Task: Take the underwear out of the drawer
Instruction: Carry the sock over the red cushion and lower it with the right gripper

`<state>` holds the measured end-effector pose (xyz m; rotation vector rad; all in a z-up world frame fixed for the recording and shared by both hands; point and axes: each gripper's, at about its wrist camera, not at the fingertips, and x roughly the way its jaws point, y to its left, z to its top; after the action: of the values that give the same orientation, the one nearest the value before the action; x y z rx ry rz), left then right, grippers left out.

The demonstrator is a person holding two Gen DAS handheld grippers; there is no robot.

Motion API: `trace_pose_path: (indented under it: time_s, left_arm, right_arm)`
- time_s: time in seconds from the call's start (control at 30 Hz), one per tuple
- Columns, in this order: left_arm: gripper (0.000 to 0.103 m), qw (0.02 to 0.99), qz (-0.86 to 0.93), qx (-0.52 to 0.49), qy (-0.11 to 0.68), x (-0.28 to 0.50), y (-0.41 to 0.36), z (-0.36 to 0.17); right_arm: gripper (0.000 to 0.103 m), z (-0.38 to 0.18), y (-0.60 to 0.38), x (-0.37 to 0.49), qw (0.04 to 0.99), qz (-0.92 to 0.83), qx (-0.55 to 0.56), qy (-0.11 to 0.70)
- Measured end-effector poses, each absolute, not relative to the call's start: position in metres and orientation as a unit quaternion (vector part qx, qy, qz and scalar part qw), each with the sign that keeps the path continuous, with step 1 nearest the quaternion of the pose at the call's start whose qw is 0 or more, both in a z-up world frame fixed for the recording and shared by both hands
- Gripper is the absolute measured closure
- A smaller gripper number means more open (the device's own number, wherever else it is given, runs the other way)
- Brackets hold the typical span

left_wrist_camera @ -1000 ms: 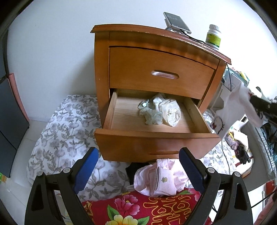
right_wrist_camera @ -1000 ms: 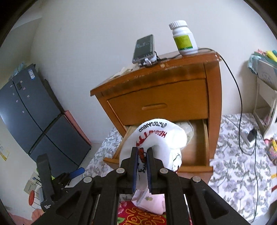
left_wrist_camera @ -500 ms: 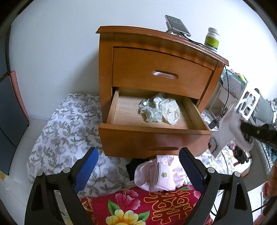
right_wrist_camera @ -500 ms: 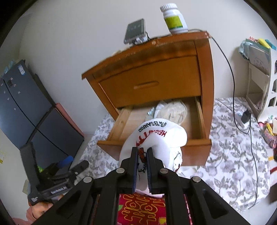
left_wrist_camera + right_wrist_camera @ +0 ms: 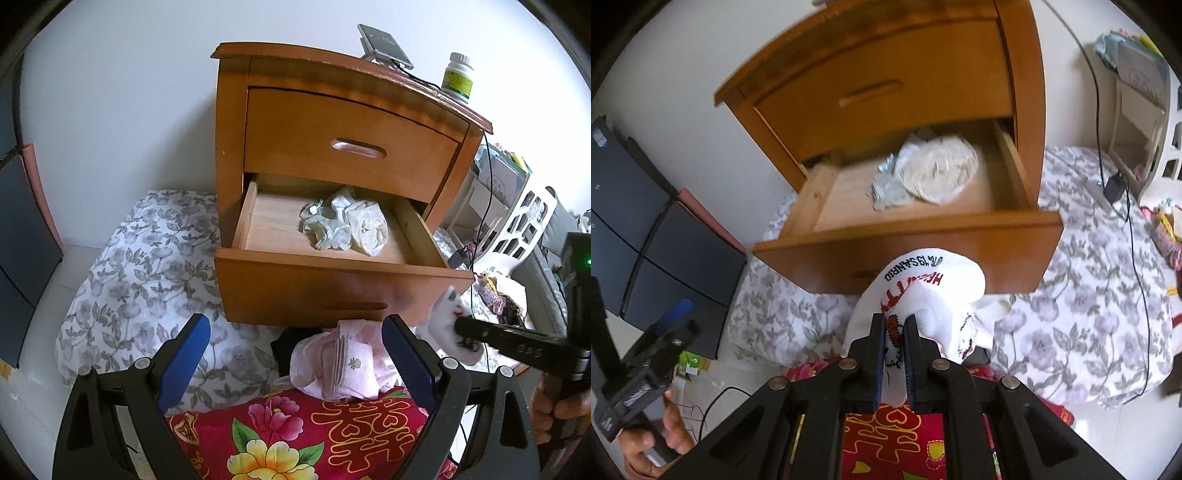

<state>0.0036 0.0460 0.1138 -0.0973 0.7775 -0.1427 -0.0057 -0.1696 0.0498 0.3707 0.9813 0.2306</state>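
- Ahead of the right gripper (image 5: 894,325), clamped on white printed underwear (image 5: 923,295), stands an orange wooden nightstand (image 5: 886,66), bottom drawer (image 5: 905,251) open.
- Below the empty, wide-open left gripper (image 5: 295,325), a red flowered quilt (image 5: 314,435) lies against a grey floral sheet (image 5: 140,277).

The open drawer (image 5: 332,284) holds crumpled pale underwear (image 5: 343,227), perhaps two pieces, against its right side.

Cut off at the top edge of the right wrist view: nightstand (image 5: 1027,110) top. Blurred there: drawer (image 5: 923,236) contents. Mostly hidden behind left finger (image 5: 410,354), lower right: white underwear (image 5: 448,325).
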Motion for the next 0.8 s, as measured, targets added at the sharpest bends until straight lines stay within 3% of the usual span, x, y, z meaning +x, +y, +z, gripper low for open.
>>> trace_pose_path:
  time_s: [0.8]
  left_arm:
    - [0.009,0.905,-0.052,-0.038,0.42,0.019,0.052,0.086]
  right_arm:
    - [0.09,-0.01,-0.126,0.035,0.817,0.115,0.164,0.54]
